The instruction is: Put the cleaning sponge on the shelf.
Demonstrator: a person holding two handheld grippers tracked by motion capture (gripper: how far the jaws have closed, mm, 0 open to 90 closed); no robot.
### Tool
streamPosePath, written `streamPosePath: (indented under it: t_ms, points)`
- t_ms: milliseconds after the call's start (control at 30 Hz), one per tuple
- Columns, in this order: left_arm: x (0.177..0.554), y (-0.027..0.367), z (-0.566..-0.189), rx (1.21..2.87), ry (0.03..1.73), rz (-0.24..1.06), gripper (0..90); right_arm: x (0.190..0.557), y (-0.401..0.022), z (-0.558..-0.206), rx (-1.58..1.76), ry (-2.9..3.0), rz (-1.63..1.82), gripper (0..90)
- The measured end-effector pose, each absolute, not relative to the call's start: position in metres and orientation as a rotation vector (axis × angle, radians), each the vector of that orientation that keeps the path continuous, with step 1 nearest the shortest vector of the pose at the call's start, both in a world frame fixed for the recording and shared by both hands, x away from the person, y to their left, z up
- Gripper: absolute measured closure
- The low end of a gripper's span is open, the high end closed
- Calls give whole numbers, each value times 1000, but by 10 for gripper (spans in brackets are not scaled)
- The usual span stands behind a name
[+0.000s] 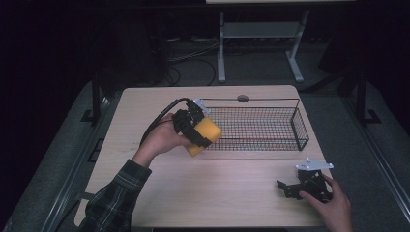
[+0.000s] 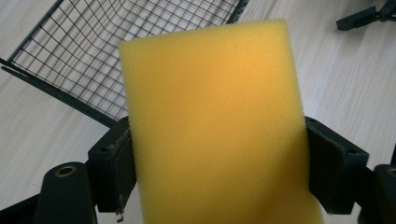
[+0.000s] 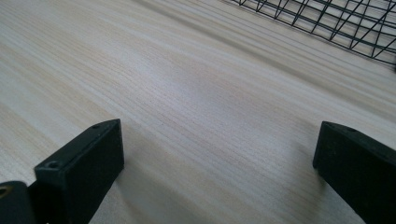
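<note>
Left gripper view, left tool (image 2: 219,154) clamping sponge (image 2: 215,121) hiding table, right tool (image 3: 219,158) wide

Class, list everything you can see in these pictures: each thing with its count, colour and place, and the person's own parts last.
sponge: one, yellow, clamped in the left gripper beside the basket's left end
wire basket: one, black, far half of the table
table: one, light wood, centre
desk frame: one, white, on the floor beyond
left gripper: one, black, shut on the sponge
right gripper: one, black, open, low over the table's near right corner
sleeve: one, plaid, bottom left
</note>
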State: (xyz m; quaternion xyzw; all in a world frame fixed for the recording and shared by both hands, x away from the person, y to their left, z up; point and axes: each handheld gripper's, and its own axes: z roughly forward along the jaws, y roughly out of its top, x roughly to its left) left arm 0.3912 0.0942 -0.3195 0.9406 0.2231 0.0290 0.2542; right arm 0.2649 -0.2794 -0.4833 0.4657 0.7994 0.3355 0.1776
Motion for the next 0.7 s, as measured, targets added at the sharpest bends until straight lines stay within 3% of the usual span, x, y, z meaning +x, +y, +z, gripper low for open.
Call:
streamPosePath:
  t_ms: [700]
  points:
    - [432, 68, -323, 2569, 603, 122, 215, 265, -279, -483, 1318, 2262, 949, 13]
